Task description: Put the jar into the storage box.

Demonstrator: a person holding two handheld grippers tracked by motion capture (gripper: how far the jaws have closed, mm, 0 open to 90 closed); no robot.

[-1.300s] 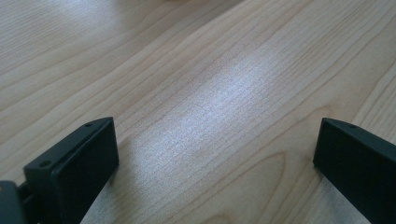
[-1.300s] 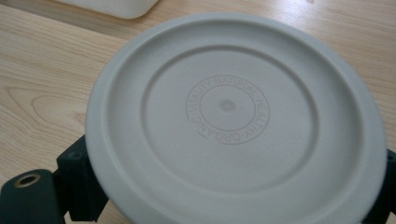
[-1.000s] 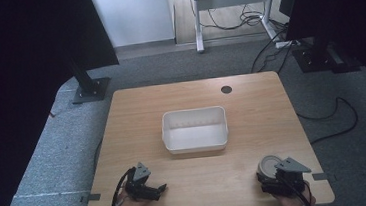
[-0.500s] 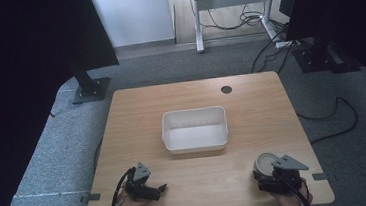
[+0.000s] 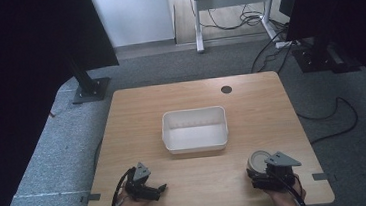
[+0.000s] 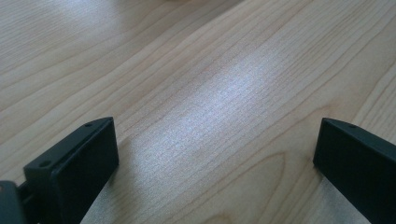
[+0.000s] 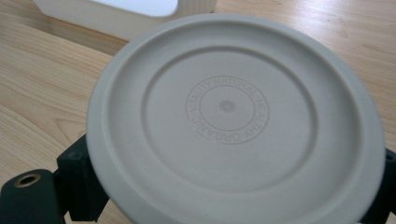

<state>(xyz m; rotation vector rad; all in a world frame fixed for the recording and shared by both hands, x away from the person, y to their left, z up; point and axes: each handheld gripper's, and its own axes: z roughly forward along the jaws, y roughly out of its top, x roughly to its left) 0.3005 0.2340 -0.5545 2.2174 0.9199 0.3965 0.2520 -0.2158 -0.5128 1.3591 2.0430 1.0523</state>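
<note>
Right gripper [image 5: 266, 170] positioned at the near right corner of the wooden table [image 5: 272, 110], jaws clamped on a round grey lid [image 5: 259, 162] from either side; in the right gripper view the lid [image 7: 233, 121] seen from above with embossed ring lettering "VITALITY NATURAL HEALTHY ORGANIC", black jaws showing at its lower left and lower right edges. Left gripper [image 5: 154, 190] resting low at the near left corner, jaws spread wide apart with bare wood grain between them in the left gripper view, nothing held. White rectangular tub [image 5: 195, 128] standing at the centre of the table, open side up, well apart from both grippers and ahead of them; a cropped portion of its wall [image 7: 116, 18] visible just beyond the lid in the right gripper view. Small dark round hole [image 5: 226, 89] set near the far edge of the table. Open tabletop between lid and tub, nothing in the way. Around the table: grey carpet, a black stand base [image 5: 92, 89] at the far left, cables [image 5: 333, 120] on the floor at the right, dark screens at both sides. Hands and forearms cut off by the bottom edge of the high view. Underside of the lid hidden; contact with the table surface impossible to make out.
</note>
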